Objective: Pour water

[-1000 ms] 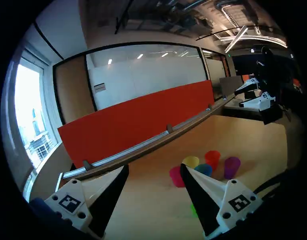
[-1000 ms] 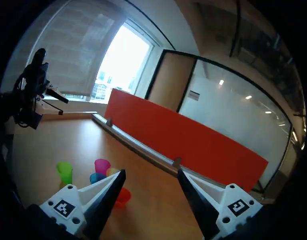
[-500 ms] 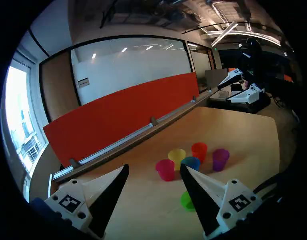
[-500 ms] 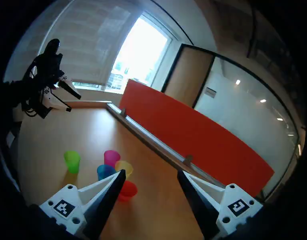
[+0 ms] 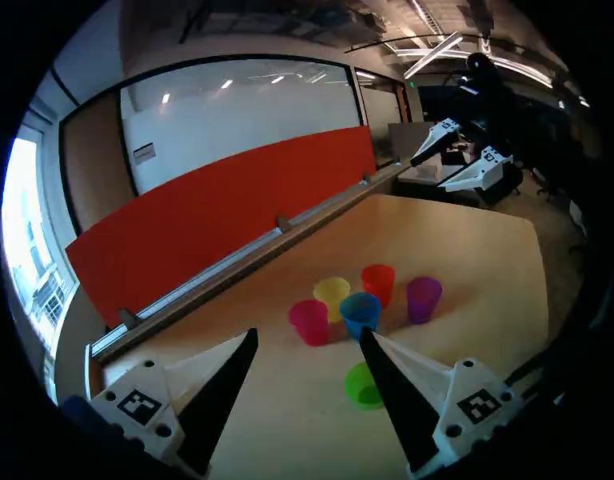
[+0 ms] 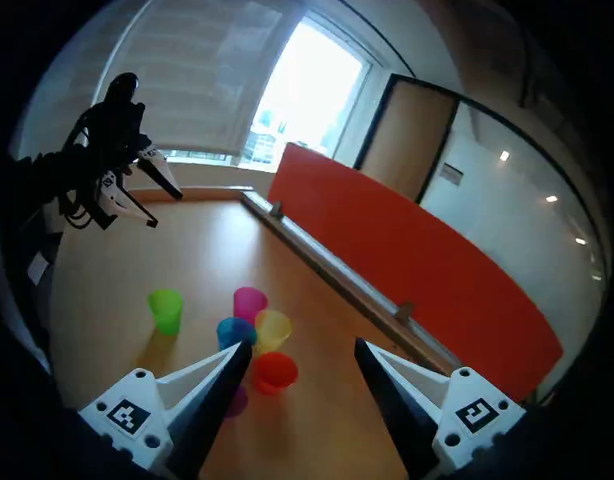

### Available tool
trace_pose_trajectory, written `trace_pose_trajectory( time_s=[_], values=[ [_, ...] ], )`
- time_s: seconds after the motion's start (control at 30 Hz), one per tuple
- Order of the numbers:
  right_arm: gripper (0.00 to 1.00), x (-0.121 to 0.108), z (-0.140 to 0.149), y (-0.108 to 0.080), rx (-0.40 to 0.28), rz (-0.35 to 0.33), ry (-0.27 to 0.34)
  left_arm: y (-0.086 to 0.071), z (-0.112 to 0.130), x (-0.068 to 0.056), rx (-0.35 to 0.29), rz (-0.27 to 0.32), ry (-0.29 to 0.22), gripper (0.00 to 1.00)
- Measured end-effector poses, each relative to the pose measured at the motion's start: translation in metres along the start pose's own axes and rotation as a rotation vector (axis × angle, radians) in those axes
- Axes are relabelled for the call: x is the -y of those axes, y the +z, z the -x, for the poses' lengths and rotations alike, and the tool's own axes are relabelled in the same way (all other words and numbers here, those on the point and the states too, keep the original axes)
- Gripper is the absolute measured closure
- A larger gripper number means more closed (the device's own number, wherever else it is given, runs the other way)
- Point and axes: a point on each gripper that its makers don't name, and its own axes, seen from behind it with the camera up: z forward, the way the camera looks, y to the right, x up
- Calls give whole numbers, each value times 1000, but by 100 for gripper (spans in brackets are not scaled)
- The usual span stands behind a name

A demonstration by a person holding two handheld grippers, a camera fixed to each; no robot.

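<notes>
Hovering above the wooden table [image 5: 483, 264], the left gripper [image 5: 306, 332] has its fingers spread wide with nothing between them; the right gripper [image 6: 302, 343] is likewise wide apart and empty. Six plastic cups stand upright on the table: a pink cup [image 5: 310, 322], yellow cup [image 5: 332, 294], blue cup [image 5: 360, 312], red cup [image 5: 378, 283] and purple cup [image 5: 423, 298] cluster close together, with a green cup [image 5: 361, 386] apart, nearer the left gripper. An orange partition [image 5: 227, 208] runs along the table's far edge

No words, numbers or brands are legible. The small sign [image 5: 145, 152] on the far wall [image 5: 251, 120] is too blurred; the left gripper's [image 5: 307, 332] square markers [image 5: 139, 406] bear only patterns.
</notes>
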Motion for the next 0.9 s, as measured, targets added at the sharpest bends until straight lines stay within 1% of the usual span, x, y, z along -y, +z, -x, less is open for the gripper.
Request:
trace_pose_trajectory(
  time_s=[0.17,0.27,0.5,0.67,0.9],
  values=[
    [0,7,0,7,14,-50,28,4,14,-8,32,33,5,5],
    [0,10,1,11,22,-70,23,7,22,-13,47,50,2,5],
    [0,17,6,20,52,-111,4,12,37,-17,83,72,2,5],
    [0,25,9,28,63,-151,5,15,45,-24,100,102,-2,5],
    [0,33,11,37,78,-189,-20,19,59,-38,141,162,1,5]
  ],
)
